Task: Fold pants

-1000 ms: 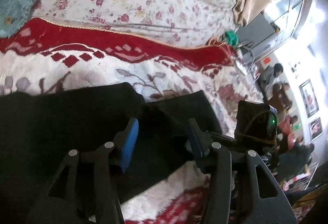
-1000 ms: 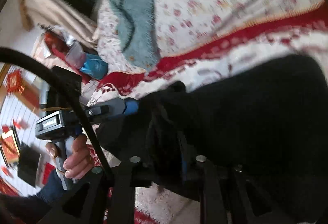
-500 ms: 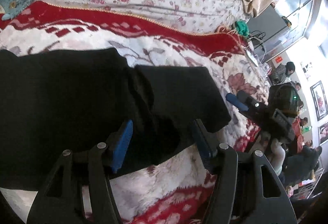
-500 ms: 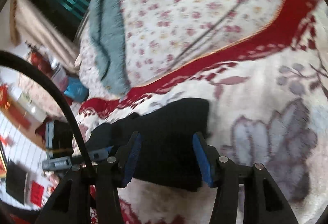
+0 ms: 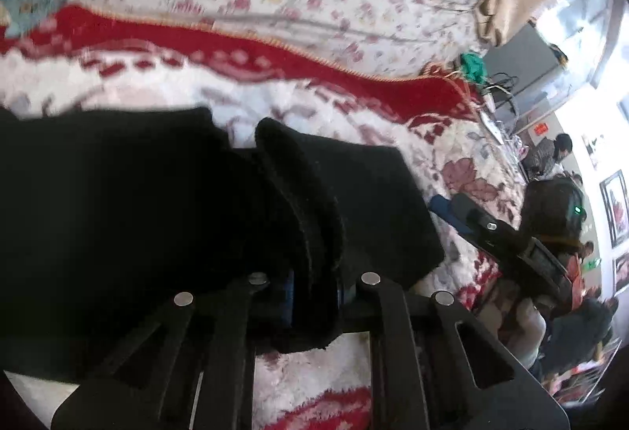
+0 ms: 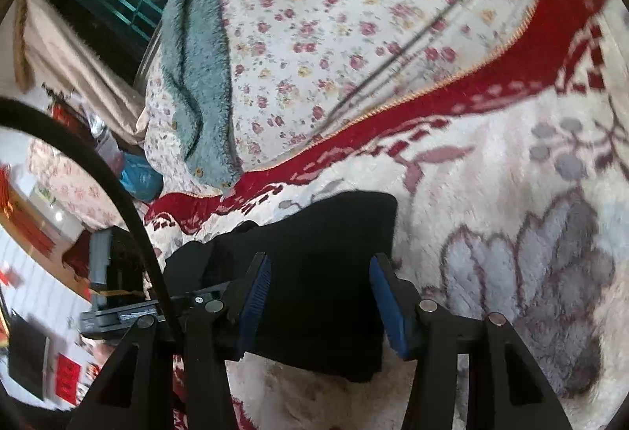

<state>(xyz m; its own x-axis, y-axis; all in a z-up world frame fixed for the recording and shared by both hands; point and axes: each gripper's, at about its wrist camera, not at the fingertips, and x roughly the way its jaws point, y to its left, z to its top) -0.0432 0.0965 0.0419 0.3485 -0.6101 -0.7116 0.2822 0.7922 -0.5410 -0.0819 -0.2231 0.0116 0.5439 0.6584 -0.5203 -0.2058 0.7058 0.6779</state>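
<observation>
Black pants (image 5: 118, 217): long axis 9-to-3 across the blanket (image 5: 393, 123). Left claw (image 5: 314, 292) closing, pinching a pants fold. Right claw (image 6: 318, 296) spread, straddling the cloth.

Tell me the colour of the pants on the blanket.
Plain black pants, lying on the red-and-white floral blanket. The right wrist view shows them best.

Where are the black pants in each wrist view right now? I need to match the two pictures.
Left wrist: black pants fill the left and centre; a fold is pinched in the closing left gripper.
Right wrist: pants sit low centre, between the open right gripper.
Shared landmark: red blanket band.
</observation>
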